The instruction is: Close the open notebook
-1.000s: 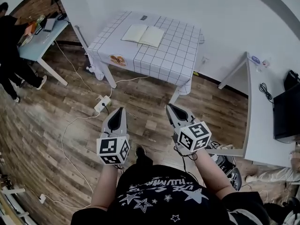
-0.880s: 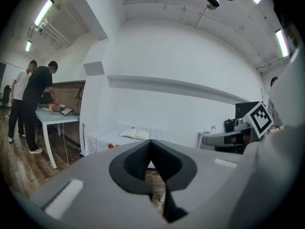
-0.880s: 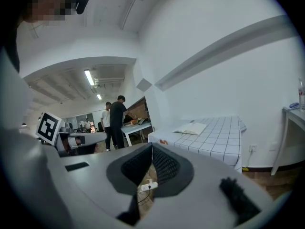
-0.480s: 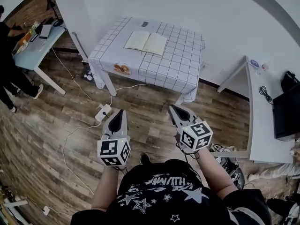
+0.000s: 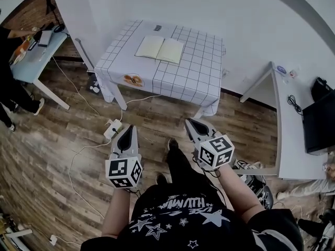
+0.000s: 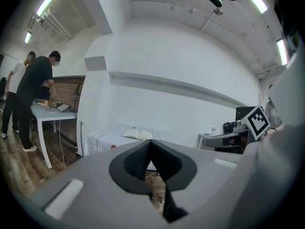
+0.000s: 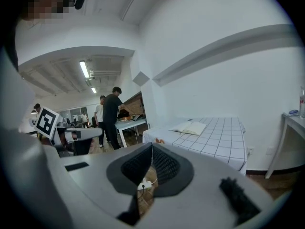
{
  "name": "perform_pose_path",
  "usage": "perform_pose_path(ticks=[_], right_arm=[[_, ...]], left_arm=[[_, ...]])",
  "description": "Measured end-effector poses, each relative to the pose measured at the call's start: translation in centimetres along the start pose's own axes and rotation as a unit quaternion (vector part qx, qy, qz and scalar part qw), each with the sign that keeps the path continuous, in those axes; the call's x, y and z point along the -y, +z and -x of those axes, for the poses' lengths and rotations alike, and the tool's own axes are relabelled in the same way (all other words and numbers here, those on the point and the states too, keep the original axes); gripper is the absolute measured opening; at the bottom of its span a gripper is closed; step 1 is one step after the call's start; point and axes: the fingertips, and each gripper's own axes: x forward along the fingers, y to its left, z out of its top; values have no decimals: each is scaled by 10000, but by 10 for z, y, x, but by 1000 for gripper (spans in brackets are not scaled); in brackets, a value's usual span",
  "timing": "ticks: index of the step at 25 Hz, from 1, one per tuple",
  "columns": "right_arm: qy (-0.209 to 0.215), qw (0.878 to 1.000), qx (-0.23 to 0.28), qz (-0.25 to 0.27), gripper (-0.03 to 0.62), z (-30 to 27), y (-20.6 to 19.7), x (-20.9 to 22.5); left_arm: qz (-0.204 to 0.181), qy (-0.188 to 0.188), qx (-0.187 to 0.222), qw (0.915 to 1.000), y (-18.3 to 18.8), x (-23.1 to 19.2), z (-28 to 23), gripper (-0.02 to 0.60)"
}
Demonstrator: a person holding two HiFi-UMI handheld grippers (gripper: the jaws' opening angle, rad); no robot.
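An open notebook (image 5: pixel 159 49) lies flat, pages up, on a table with a white checked cloth (image 5: pixel 194 67) against the far wall. Both grippers hang over the wooden floor well short of that table, pointing toward it. My left gripper (image 5: pixel 127 131) is shut with nothing between its jaws, and my right gripper (image 5: pixel 190 122) is shut and empty too. In the left gripper view the notebook (image 6: pixel 138 134) shows far beyond the closed gripper tip (image 6: pixel 150 141). The right gripper view shows the notebook (image 7: pixel 191 127) past its closed gripper tip (image 7: pixel 152 145).
A white power strip (image 5: pixel 113 129) with cables lies on the floor ahead to the left. A white desk (image 5: pixel 287 129) with a black monitor (image 5: pixel 317 122) stands on the right. A light blue table (image 5: pixel 32 53) and people (image 6: pixel 33 97) are at the far left.
The person has stepped toward the checked table, one leg now forward between the grippers. Both grippers travelled along, still shut and side by side.
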Motion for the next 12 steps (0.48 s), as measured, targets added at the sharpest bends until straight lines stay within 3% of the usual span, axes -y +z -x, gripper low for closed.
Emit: perform_pose_path(ticks=[12], right_arm=[[467, 9989, -14, -1, 15, -85, 24, 38]], left_arm=[[-20, 481, -32, 9988, 15, -37, -60, 8]])
